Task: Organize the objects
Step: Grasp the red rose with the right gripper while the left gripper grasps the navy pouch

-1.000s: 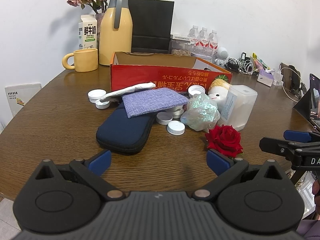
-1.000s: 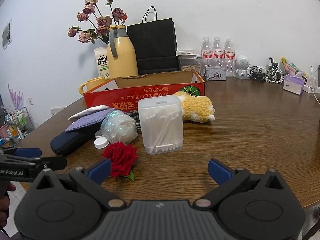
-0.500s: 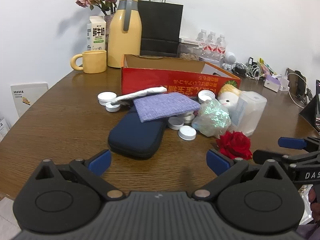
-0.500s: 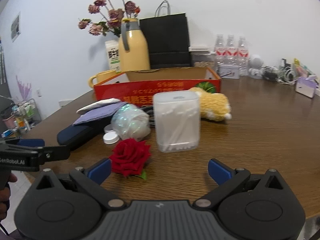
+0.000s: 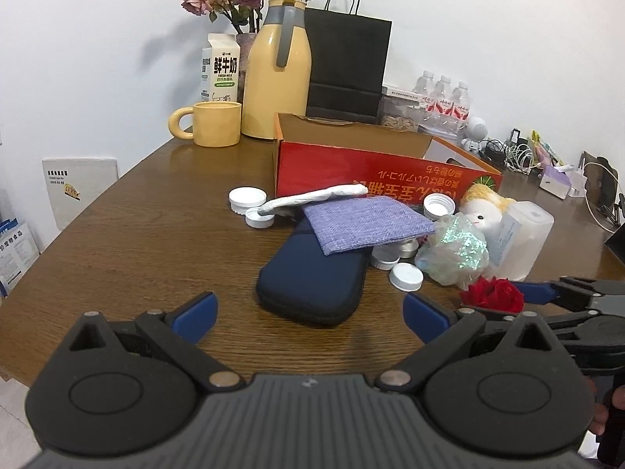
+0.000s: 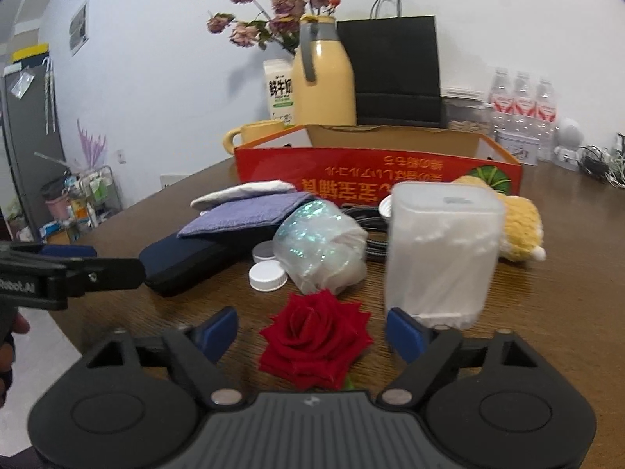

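Note:
A red fabric rose point(image 6: 316, 336) lies on the wooden table between the blue pads of my right gripper point(image 6: 312, 330), whose jaws are closing; the pads stand clear of the petals. The left wrist view shows the same rose point(image 5: 493, 294) at the right, with the right gripper's fingers point(image 5: 539, 292) around it. My left gripper point(image 5: 308, 310) is open and empty, just short of a navy zip case point(image 5: 312, 277). A purple cloth point(image 5: 367, 223) lies across that case. Behind them stands an open red cardboard box point(image 5: 375, 168).
A shiny wrapped bundle point(image 6: 318, 244), a frosted cotton-swab box point(image 6: 441, 254), a yellow plush toy point(image 6: 519, 230) and several white bottle caps point(image 5: 406, 275) crowd the middle. A yellow jug point(image 5: 275, 74), mug point(image 5: 213, 123), milk carton point(image 5: 220, 68) and black bag point(image 5: 345, 66) stand behind.
My right gripper has moved in over the rose, which now sits between its pads, and the pads have drawn closer together. The left gripper has drifted slightly and stays open.

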Demonstrator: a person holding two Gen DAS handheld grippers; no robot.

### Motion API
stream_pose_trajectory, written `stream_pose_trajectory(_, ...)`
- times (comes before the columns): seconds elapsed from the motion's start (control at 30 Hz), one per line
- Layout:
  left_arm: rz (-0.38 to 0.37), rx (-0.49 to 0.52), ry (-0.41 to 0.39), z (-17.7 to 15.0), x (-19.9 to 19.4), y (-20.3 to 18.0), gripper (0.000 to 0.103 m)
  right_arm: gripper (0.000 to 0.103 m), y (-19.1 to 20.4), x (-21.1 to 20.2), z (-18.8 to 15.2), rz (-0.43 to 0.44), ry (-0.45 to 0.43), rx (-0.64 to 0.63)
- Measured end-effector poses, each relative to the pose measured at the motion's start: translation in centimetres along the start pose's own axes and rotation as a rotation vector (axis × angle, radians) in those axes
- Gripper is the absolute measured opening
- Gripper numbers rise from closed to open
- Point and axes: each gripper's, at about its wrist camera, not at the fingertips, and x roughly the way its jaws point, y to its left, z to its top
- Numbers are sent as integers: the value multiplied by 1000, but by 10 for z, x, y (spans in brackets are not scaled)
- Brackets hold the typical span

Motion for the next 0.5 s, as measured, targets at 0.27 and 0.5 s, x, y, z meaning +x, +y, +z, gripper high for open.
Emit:
stream_pose_trajectory(0.27,5,-3,10,1,7,1,103,37,-2,-10,-2,19,-36,-2)
stream_pose_trajectory(0.5,10,23,12,9,19,-2,103,35,-13,-30,-8,7,-69,2)
